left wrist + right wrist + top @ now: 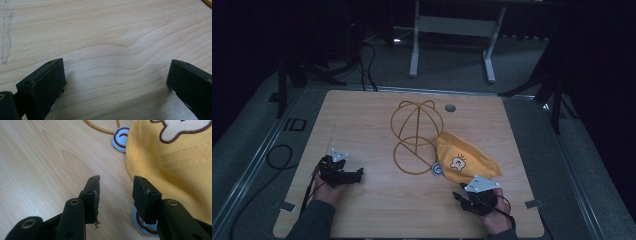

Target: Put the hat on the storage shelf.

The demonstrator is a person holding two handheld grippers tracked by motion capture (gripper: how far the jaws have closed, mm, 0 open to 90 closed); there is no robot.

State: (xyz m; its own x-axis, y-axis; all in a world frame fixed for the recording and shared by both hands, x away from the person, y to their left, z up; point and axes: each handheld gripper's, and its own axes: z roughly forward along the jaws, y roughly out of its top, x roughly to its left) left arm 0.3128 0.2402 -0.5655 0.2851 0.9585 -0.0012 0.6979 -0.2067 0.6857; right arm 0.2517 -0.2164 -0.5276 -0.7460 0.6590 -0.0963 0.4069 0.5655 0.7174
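Wood table point(362, 115) w/ gold wire stand point(414, 135) & yellow cap point(464, 156) lying on it.

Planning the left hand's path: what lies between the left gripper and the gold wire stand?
Bare wooden tabletop, in the high view, between left gripper and gold wire stand.

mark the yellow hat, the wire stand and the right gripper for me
yellow hat point(469, 159), high view, on the crown fabric beside the cartoon patch.
wire stand point(413, 167), high view, on the lower ring of the gold wire.
right gripper point(116, 185), right gripper view, midway between its two black fingertips, jaws apart.
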